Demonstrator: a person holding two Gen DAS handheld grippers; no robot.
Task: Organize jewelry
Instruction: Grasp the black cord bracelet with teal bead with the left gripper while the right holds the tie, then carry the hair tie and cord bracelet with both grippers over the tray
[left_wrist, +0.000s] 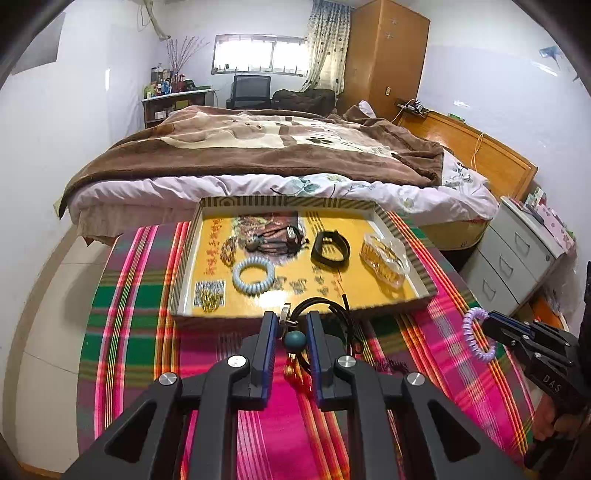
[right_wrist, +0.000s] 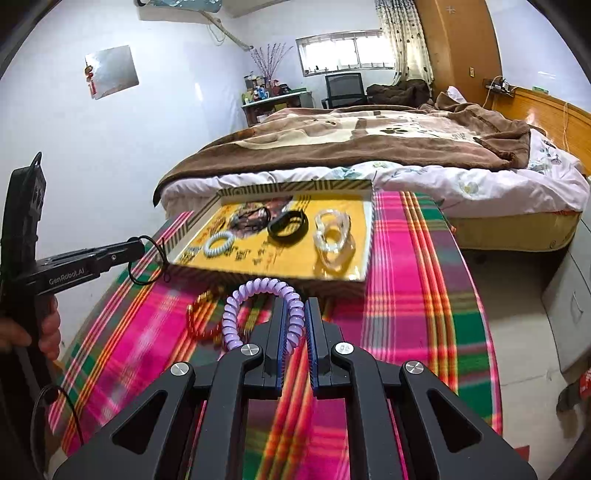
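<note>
- Your right tongs (right_wrist: 294, 325) are clamped on the purple coil (right_wrist: 258, 288), lifted above the worktop (right_wrist: 406, 295) just short of the tray (right_wrist: 365, 236). It looks light and springy; hold it across the coils, as now.
- Your left tongs (left_wrist: 291, 325) stand part open around the cord (left_wrist: 325, 306) with its teal bead (left_wrist: 295, 340); whether they pinch it, you cannot tell. The cord is limp and will dangle.

At lower centre, we see the red bracelet (right_wrist: 197, 321) smeared by motion blur, while the tray's (left_wrist: 406, 236) printed characters remain too blurred to read.
</note>
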